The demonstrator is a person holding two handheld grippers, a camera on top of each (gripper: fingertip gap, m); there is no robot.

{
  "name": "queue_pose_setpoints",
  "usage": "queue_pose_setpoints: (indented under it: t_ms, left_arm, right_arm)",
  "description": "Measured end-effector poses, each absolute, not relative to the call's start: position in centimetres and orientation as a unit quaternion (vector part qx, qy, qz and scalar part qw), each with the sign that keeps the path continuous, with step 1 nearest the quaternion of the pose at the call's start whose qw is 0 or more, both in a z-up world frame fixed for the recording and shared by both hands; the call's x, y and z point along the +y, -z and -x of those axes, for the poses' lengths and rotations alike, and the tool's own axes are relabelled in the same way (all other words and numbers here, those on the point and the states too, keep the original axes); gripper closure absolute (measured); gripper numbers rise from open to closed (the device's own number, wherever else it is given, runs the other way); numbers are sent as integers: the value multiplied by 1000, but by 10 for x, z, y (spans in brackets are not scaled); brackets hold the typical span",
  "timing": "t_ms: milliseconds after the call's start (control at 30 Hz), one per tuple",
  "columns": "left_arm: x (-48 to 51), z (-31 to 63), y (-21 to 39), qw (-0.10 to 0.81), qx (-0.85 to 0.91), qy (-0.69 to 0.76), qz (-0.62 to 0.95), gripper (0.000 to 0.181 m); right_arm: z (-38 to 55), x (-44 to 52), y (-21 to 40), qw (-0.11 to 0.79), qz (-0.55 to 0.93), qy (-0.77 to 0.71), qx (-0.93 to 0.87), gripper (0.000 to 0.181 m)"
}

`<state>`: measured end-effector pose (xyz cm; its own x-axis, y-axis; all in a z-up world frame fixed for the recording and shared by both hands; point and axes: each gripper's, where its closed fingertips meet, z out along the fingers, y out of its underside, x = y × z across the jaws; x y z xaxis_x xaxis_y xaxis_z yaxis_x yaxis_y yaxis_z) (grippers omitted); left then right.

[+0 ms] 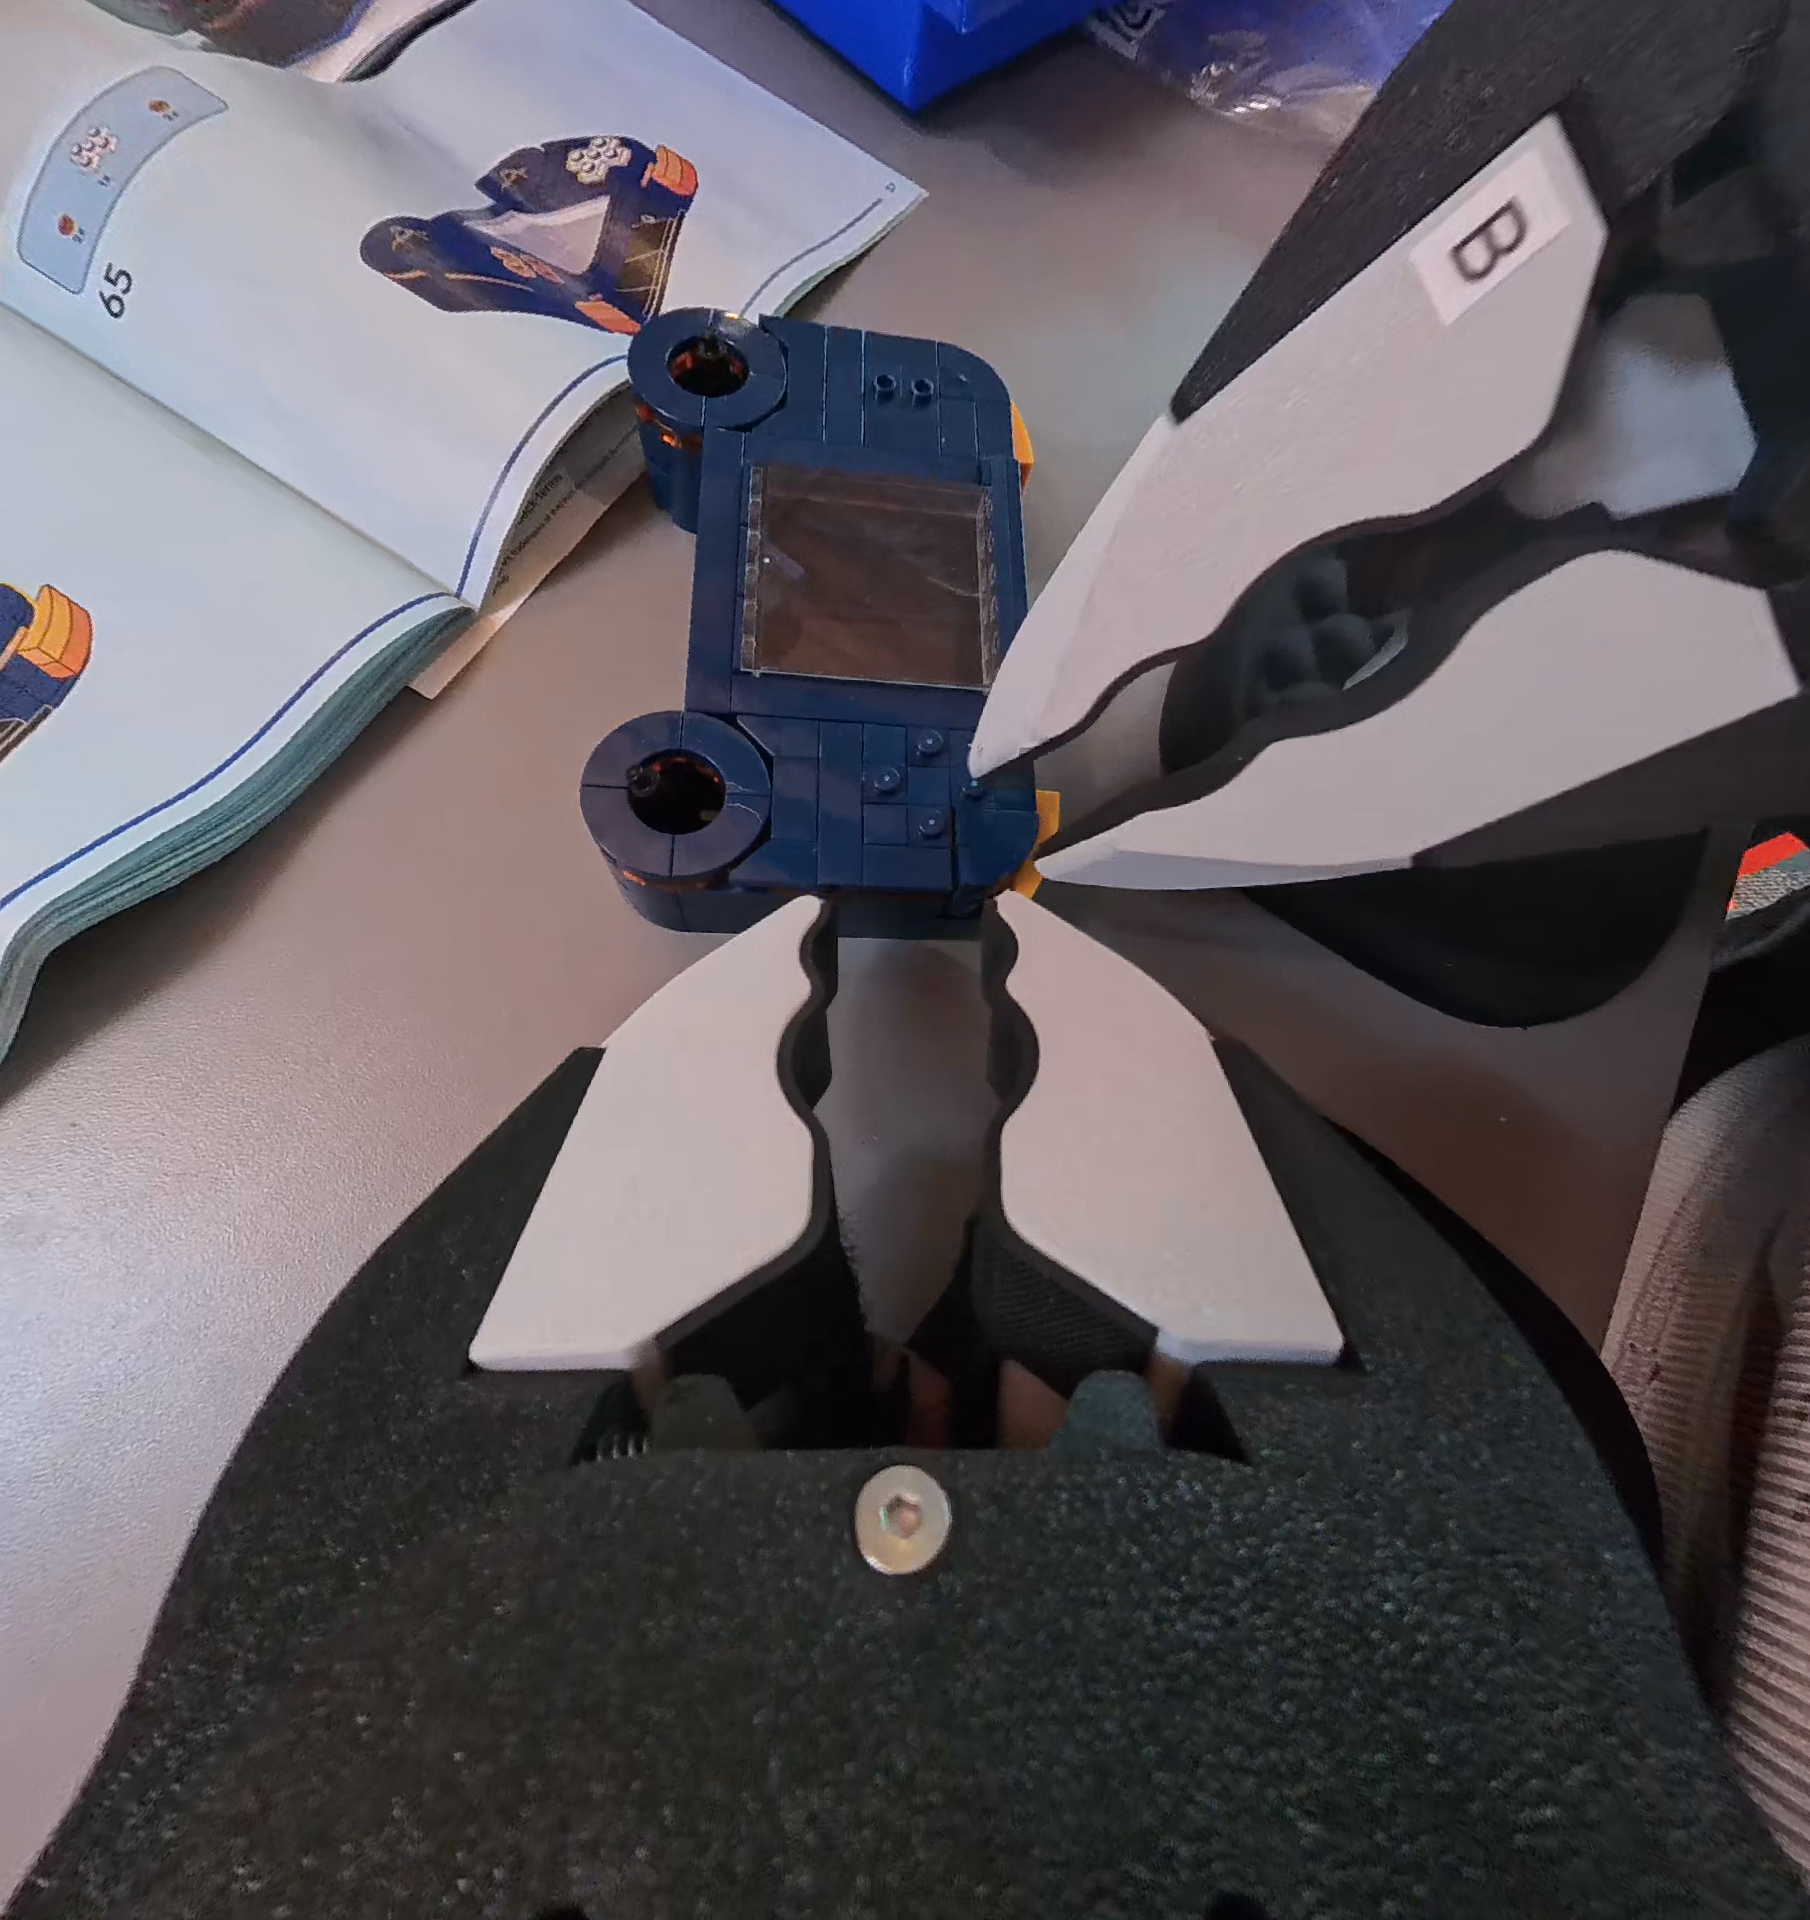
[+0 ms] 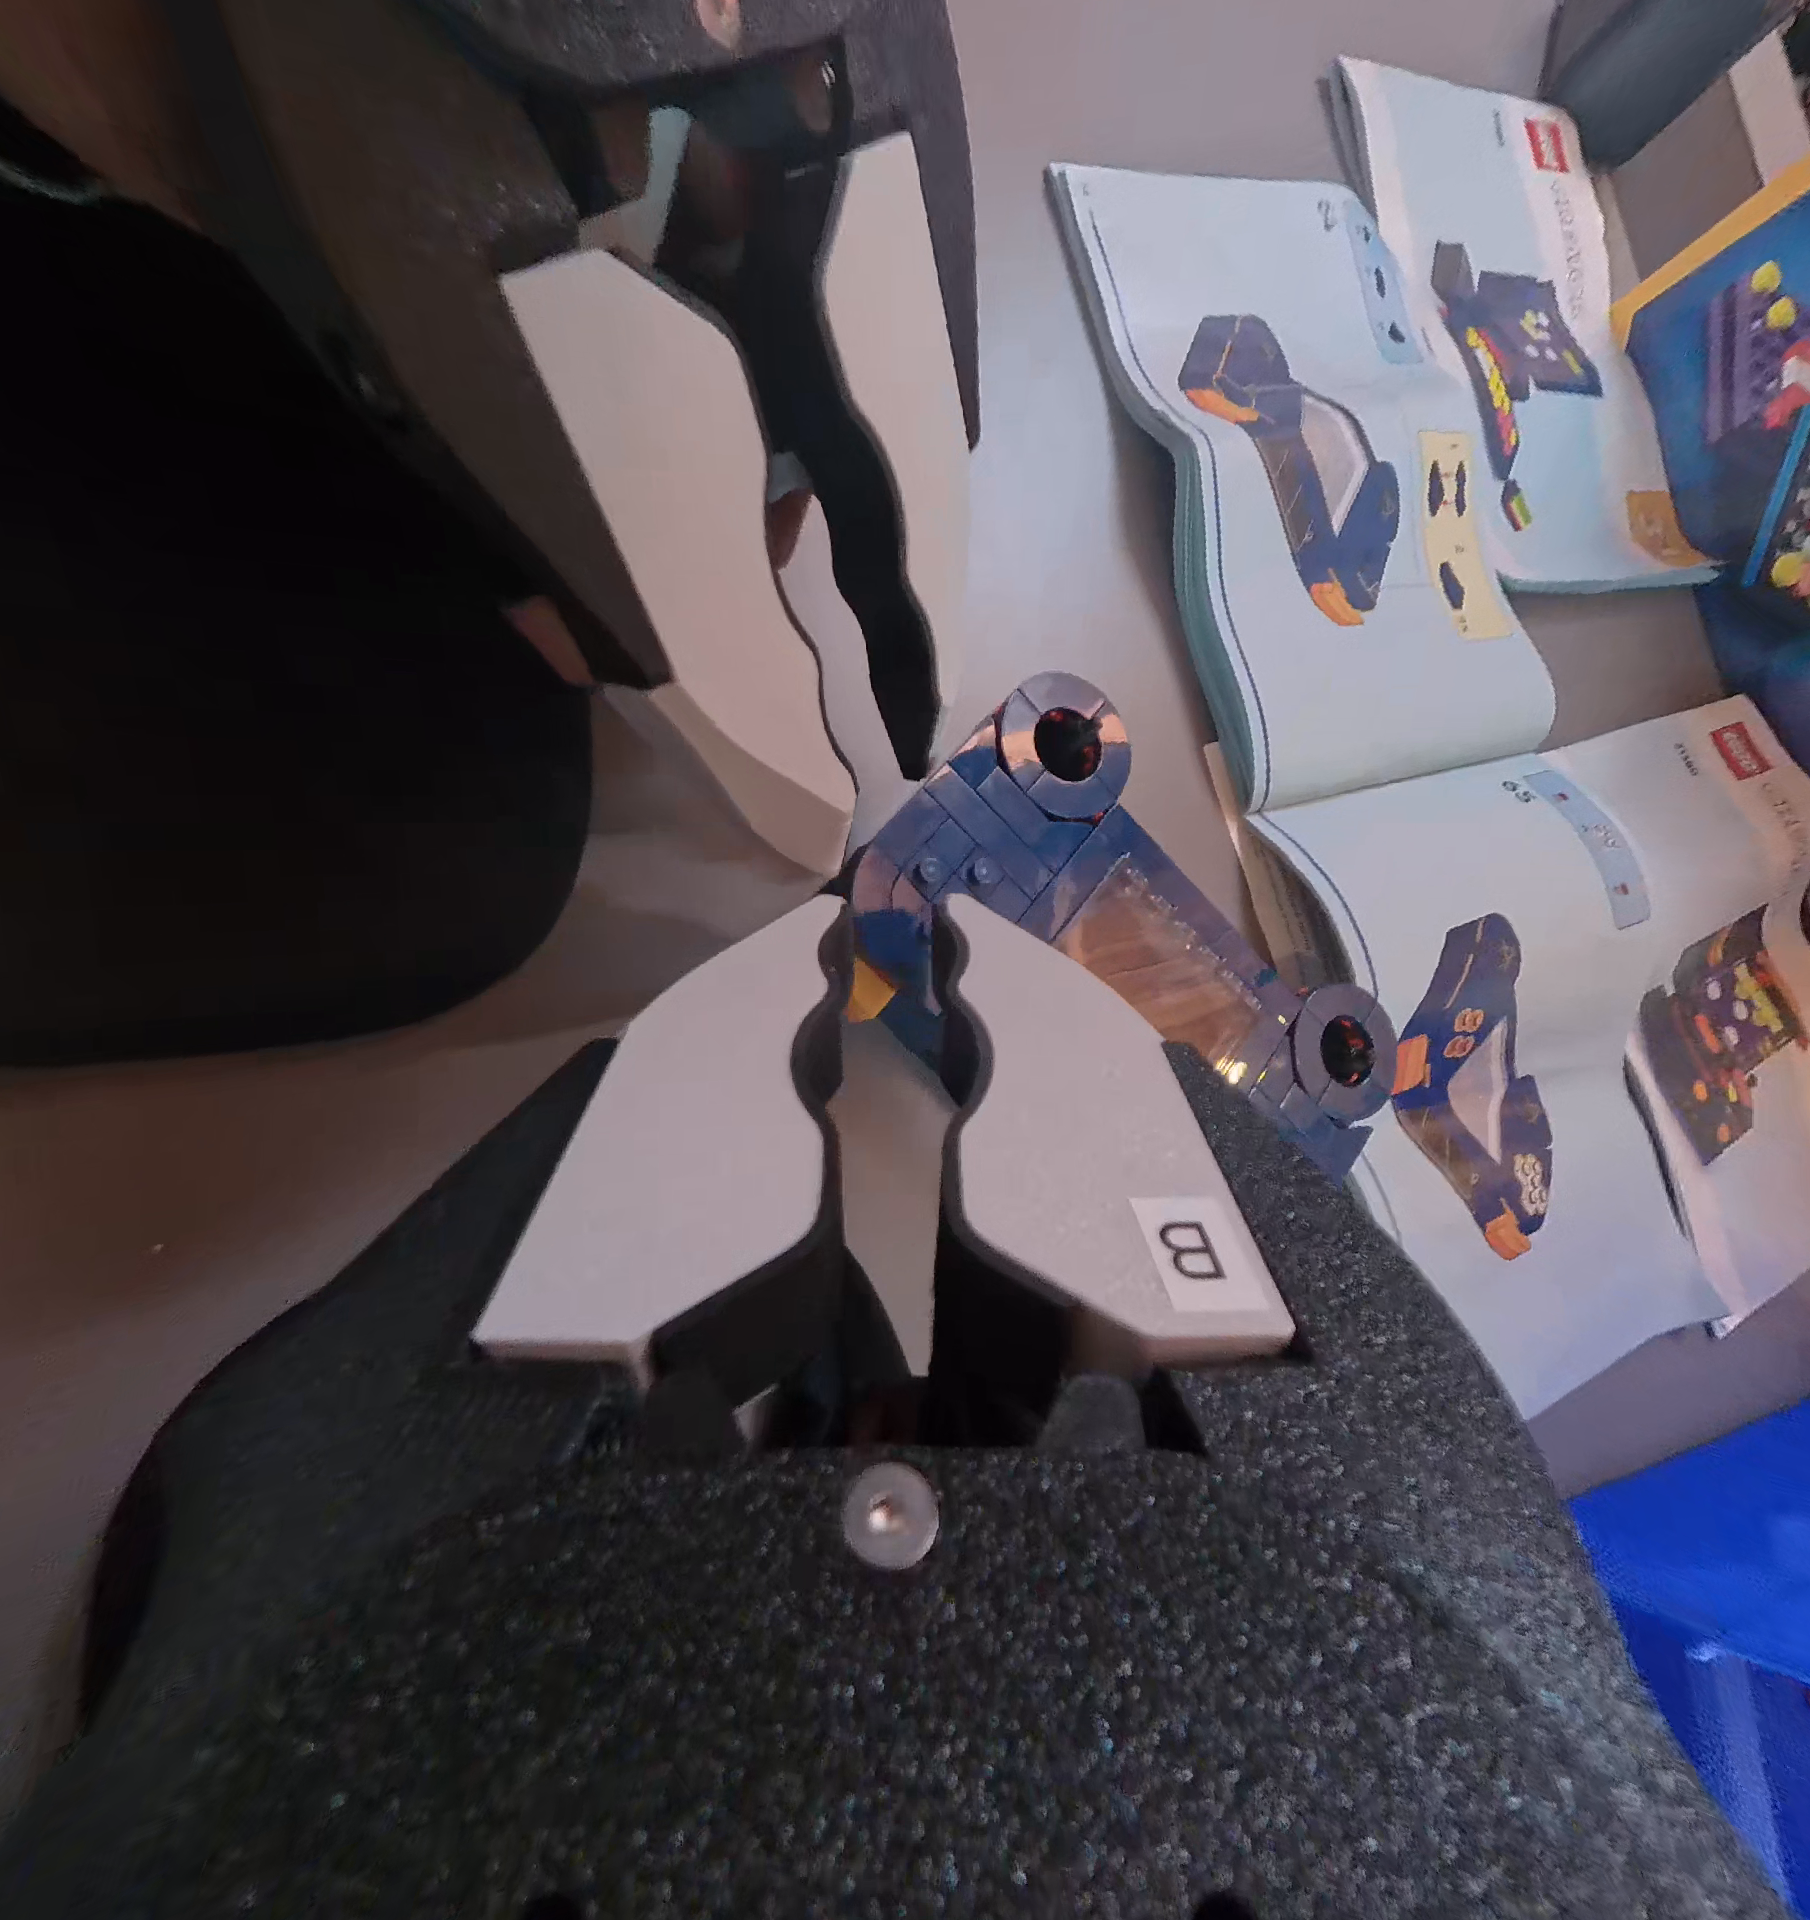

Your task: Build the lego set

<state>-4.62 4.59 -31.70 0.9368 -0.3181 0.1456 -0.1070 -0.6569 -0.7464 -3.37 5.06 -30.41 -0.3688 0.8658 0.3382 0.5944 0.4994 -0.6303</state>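
The lego model [image 1: 859,582] is a flat dark blue build with a clear window, two round rings with holes and small orange pieces. My left gripper [image 1: 906,909] is shut on its near short end. My right gripper [image 1: 1005,810] comes in from the right and is shut on the corner by an orange piece [image 1: 1031,878]. In the right wrist view the model [image 2: 1026,831] runs diagonally. There my right gripper [image 2: 896,920] pinches its lower left corner, and the left gripper [image 2: 880,800] meets it from the upper left. Both hold the model over the table.
An open instruction booklet [image 1: 257,416] lies left of the model on the grey table [image 1: 257,1195]. It also shows in the right wrist view [image 2: 1348,468], with a second booklet [image 2: 1483,312] and a printed box [image 2: 1763,364] beyond. A blue bin [image 2: 1711,1610] stands at the right. Left and right tips are no more than a few centimetres apart.
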Motion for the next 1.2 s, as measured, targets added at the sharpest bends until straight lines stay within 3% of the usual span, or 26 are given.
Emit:
queue_pose_setpoints:
  t_ms: [100, 367, 600, 1200]
  left_arm:
    - [46, 46, 318, 395, 117, 135, 901, 155]
    - [46, 46, 321, 388, 112, 137, 905, 159]
    - [46, 46, 324, 378, 99, 159, 907, 175]
    - [46, 43, 315, 388, 83, 223, 890, 179]
  right_arm:
    - [36, 45, 298, 341, 427, -222, -808, 181]
    - [40, 45, 307, 308, 427, -228, -819, 181]
    - [43, 46, 308, 284, 430, -220, -828, 181]
    - [52, 57, 300, 195, 467, -264, -821, 181]
